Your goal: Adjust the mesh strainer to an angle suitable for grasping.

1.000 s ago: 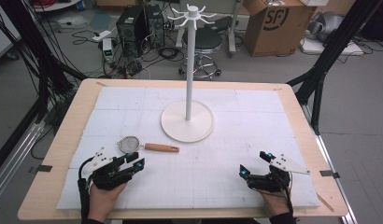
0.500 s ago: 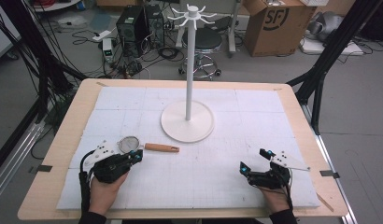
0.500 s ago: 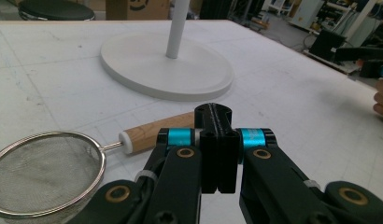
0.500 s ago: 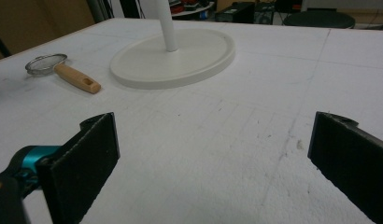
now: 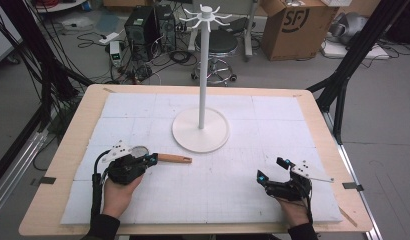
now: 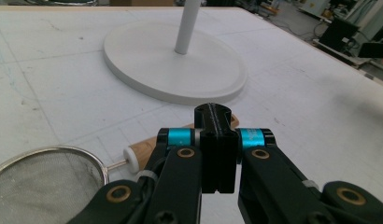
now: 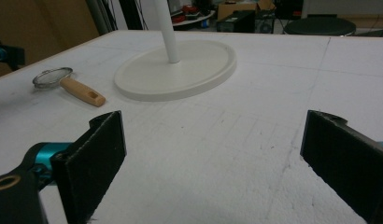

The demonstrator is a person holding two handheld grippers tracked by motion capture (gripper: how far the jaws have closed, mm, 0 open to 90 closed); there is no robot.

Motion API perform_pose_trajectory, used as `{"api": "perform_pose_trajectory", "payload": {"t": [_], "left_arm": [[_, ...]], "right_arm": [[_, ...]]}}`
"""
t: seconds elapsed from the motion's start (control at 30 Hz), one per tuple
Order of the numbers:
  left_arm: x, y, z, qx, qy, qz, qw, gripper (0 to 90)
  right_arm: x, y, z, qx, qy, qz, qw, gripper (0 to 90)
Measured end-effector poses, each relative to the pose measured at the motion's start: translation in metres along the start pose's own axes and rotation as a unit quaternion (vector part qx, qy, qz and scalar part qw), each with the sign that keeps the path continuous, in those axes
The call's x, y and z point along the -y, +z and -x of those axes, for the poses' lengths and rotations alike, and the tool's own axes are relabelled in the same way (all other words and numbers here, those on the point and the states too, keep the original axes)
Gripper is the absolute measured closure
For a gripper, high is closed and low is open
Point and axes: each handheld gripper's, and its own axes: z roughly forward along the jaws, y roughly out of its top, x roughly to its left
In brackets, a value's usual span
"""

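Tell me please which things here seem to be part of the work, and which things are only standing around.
Likely part of the work:
- small strainer with wooden handle, next to the left gripper, whose jaws are shut
- white hook stand
- right gripper, open, over the bare white mat

Only standing around:
- cardboard box
- black stool
- computer case

"SF" printed on cardboard box (image 5: 292, 25), beyond table

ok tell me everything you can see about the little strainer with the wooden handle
The strainer is a small round bowl of fine metal mesh in a wire rim, joined by a thin metal neck and white collar to a light wooden handle. It lies flat on the white mat, beside the stand's base. The left hand-held gripper, jaws shut, is over its handle.
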Motion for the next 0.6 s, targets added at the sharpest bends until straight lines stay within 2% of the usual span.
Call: {"api": "perform_pose_trajectory", "payload": {"t": [0.23,0.27,0.4,0.6], "left_arm": [[-0.011,0.009,-0.009,-0.005,-0.015,0.003,0.9999,90.0],[-0.011,0.011,-0.013,-0.005,-0.024,0.002,0.9997,90.0],[-0.006,0.018,-0.023,-0.017,-0.03,-0.017,0.9993,90.0],[-0.001,0.03,-0.03,-0.01,-0.039,-0.029,0.9987,90.0]], "right_arm": [[-0.001,-0.001,-0.001,-0.002,0.0,0.001,1.0,5.9],[-0.001,-0.001,-0.001,-0.002,-0.002,0.001,1.0,5.9],[-0.001,-0.001,-0.001,-0.002,-0.004,0.002,1.0,5.9],[-0.001,-0.003,0.001,0.005,-0.006,0.002,1.0,5.9]]}}
